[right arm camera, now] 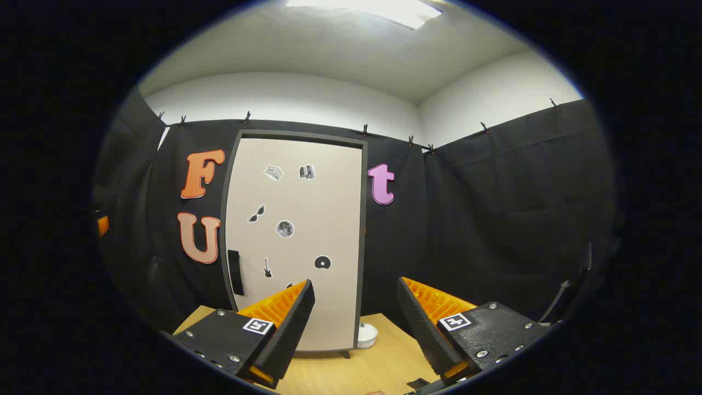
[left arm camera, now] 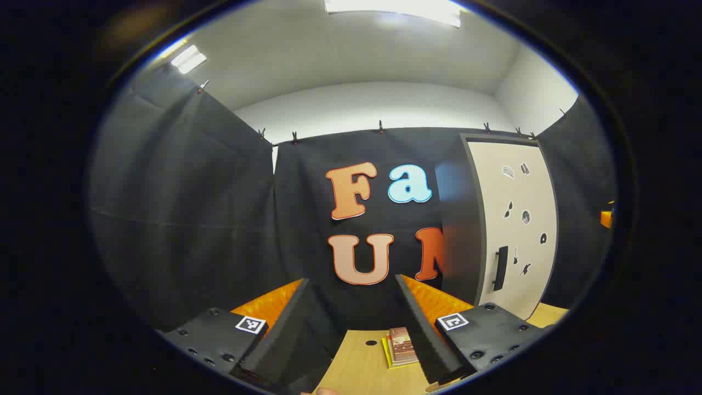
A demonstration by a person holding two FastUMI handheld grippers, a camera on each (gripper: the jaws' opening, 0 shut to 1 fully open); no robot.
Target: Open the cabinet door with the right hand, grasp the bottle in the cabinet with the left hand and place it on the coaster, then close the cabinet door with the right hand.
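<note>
— How does the left gripper (left arm camera: 351,329) stand?
— Fingers spread wide, nothing between them.
— And the right gripper (right arm camera: 355,329)?
— Likewise parted wide, gripping nothing, held level and pointing forward.

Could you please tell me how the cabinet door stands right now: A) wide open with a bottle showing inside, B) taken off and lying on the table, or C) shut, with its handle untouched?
C: the cabinet door sits flush in its frame, and its handle has nothing touching it.
</note>
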